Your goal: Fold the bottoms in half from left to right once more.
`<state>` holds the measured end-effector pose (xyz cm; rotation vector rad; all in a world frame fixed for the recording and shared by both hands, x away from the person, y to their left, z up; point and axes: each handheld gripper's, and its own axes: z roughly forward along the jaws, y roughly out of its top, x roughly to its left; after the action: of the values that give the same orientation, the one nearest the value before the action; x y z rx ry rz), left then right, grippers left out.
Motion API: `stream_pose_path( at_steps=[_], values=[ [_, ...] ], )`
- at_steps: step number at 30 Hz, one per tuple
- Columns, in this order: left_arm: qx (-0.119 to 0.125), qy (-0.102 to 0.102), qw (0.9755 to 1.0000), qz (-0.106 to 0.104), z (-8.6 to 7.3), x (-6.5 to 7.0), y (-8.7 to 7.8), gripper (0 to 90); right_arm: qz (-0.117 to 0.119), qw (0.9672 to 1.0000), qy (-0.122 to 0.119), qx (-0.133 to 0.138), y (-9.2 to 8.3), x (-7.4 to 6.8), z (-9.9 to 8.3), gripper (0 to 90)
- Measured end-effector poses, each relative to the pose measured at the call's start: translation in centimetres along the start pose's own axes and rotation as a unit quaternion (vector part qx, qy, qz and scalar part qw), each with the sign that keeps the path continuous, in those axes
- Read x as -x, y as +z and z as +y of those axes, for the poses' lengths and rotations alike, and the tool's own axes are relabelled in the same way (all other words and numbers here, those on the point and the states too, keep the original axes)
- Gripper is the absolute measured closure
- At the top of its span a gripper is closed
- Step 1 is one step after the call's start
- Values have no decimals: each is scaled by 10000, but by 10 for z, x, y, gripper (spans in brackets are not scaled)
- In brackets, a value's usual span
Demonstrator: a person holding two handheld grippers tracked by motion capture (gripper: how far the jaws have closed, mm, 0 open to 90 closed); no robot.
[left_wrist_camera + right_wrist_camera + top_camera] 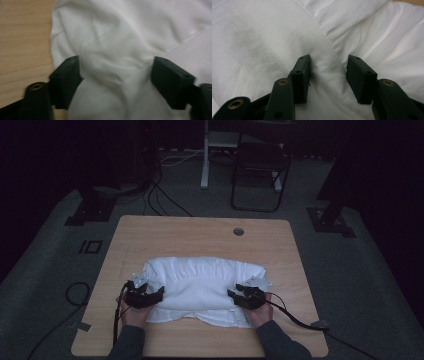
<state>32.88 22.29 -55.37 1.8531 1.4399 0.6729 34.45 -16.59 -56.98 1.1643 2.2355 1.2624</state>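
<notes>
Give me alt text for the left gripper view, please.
Two black jaws of the left gripper stand wide apart over a crumpled white cloth, with a fold of it lying loose between them. A strip of light wooden table shows at the left edge.

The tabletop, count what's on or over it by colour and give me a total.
White: 1, the folded white cloth.
Black: 2, the left gripper and the right gripper, one at each end of the cloth.
Total: 3, on the wooden table.
</notes>
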Motion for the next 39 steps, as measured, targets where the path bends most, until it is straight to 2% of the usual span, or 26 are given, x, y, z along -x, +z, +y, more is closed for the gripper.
stream_pose_path(
  at_steps=[2,4,6,8,9,13,15,17,19,20,23,27,30,32,34,37,39],
  values=[
    [-43,60,9998,204,-1,-1,2,154,1,10000,0,1,0,0,0,532],
    [-158,34,9992,367,-2,-3,5,121,6,10000,2,2,0,0,0,532],
    [-255,-11,9987,431,-3,-6,8,89,8,10000,2,4,0,0,0,532],
    [-389,-265,9982,369,-4,-12,11,31,8,10000,1,6,0,0,0,532],
    [-375,-320,9983,322,-5,-14,12,24,10,10000,3,6,0,0,0,532],
    [-396,-281,9982,341,-4,-15,12,21,14,10000,6,6,0,0,0,532],
    [-371,-226,9988,205,-4,-14,13,26,15,10000,6,7,0,0,0,532],
    [-317,-282,9990,103,-4,-13,13,27,22,10000,17,4,0,0,0,532],
    [-217,-321,9989,-254,-3,-12,13,30,25,10000,27,3,0,1,0,532],
    [-202,-287,9989,-306,-3,-10,13,51,29,10000,30,3,0,1,0,532],
    [-225,-149,9993,-273,-1,-6,15,65,38,10000,37,1,0,1,0,532],
    [-216,-63,9991,-369,0,-2,13,227,44,10000,40,7,0,1,0,532],
    [-193,-56,9982,-567,1,-1,12,400,46,10000,44,9,0,1,0,532],
    [-162,-85,9964,-825,0,-1,12,514,46,10000,44,9,0,1,0,532],
    [-165,-192,9952,-944,0,-2,12,609,49,10000,47,9,0,1,0,531],
    [-151,-268,9941,-1045,-1,-2,13,723,52,10000,50,9,0,1,0,531],
    [-117,-223,9943,-1038,0,-3,12,782,56,10000,50,13,0,1,0,531]
  ],
)
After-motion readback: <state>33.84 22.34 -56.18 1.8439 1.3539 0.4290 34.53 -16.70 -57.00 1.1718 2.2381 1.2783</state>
